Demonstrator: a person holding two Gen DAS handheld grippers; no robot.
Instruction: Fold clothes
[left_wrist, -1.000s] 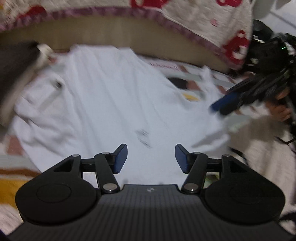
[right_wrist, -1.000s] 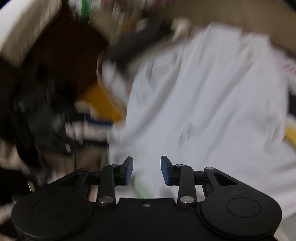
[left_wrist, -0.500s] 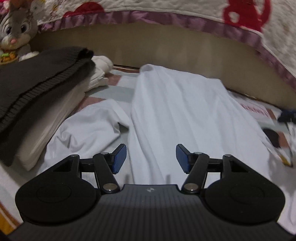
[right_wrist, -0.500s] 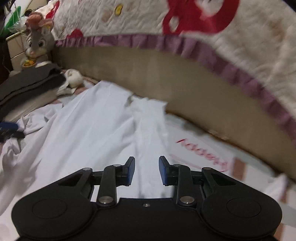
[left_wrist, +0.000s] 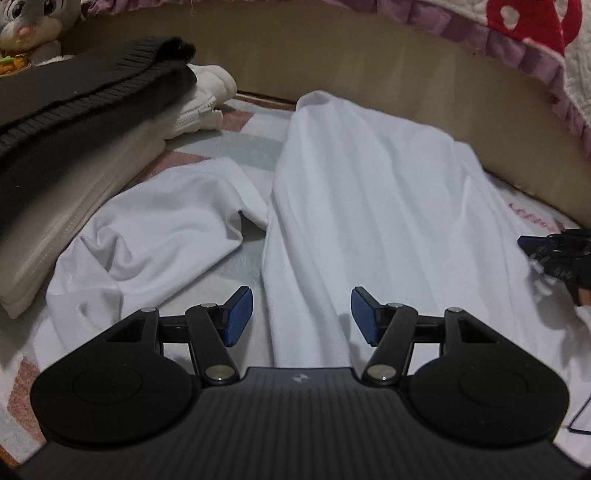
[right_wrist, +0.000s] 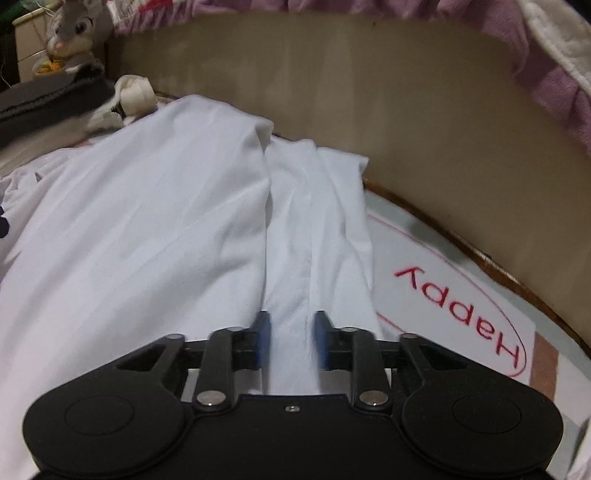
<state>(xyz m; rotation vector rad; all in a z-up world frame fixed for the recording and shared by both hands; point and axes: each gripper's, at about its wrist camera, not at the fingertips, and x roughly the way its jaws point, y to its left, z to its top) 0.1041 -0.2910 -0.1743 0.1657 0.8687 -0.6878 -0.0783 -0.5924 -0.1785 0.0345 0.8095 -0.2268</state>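
Pale patterned bedding (right_wrist: 424, 236) with a tan board behind is where I work. On it lies the long white cotton shirt (left_wrist: 369, 206), stretching straight away from me. My left gripper (left_wrist: 302, 317) hangs half open over its near edge, holding nothing. My right gripper (right_wrist: 291, 339) has just been closing on a fold.
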